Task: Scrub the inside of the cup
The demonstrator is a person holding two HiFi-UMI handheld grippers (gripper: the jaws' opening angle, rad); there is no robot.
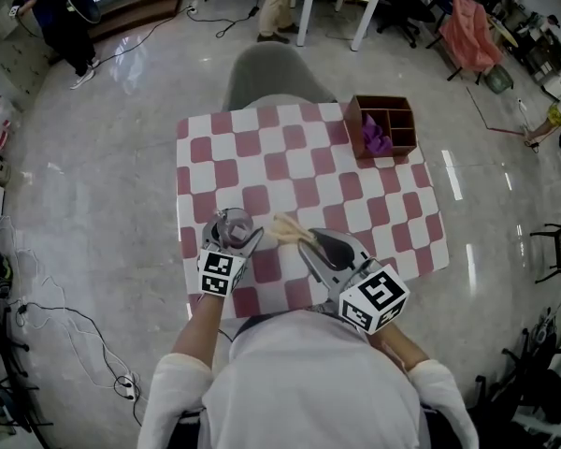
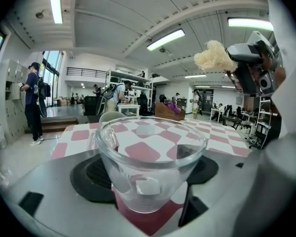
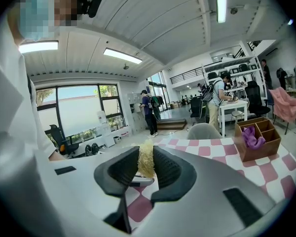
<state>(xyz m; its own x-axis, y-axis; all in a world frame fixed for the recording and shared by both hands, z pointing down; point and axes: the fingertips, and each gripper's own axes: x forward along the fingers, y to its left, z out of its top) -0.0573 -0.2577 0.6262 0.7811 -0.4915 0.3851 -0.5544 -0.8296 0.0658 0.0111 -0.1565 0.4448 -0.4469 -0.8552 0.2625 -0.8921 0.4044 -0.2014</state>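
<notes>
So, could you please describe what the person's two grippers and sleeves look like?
Both the left gripper and the right gripper have smooth light-grey bodies that narrow to two jaws lined with black ribbed pads. Each carries a white cube printed with black square markers. The person wears long white sleeves. No cables are visible on either gripper.

Glossy tile floor (image 1: 93, 138), grey chair (image 1: 276, 73), ceiling strip lights (image 2: 166, 39).

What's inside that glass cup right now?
Nothing: the cup looks empty, the checked cloth showing through it. The straw scrubber is outside it, up in the right tongs. Nothing hides its inside.
</notes>
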